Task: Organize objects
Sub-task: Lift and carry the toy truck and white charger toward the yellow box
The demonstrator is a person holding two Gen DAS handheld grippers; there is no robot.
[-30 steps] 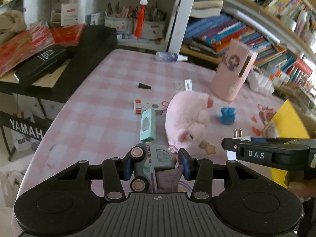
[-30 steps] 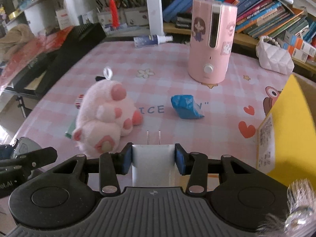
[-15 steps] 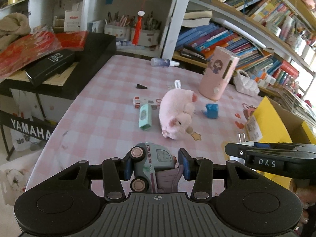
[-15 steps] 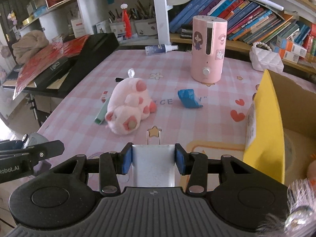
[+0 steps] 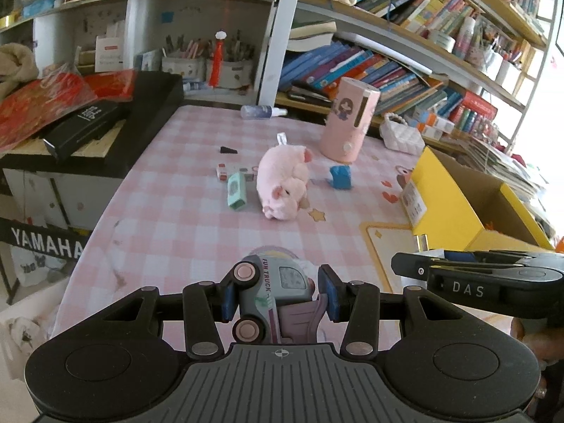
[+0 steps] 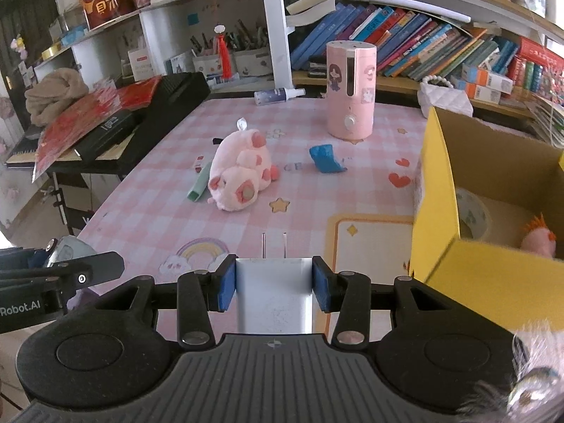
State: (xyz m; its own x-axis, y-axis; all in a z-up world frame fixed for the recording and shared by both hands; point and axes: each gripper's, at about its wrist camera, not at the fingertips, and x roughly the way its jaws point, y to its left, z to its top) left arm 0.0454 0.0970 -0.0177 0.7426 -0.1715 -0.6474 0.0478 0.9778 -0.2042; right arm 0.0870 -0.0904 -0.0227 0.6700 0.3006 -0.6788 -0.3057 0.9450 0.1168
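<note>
Left wrist: toy truck [image 5: 273, 296] between fingers [image 5: 328, 298].

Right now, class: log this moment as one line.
left gripper: shut on toy truck | right gripper: shut on charger | box: open, at right | pig: on table

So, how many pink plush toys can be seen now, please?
2. One pink plush pig lies on the checked tablecloth, near the middle. A smaller pink plush toy sits inside the yellow box at the right; the box wall may hide others.
</note>
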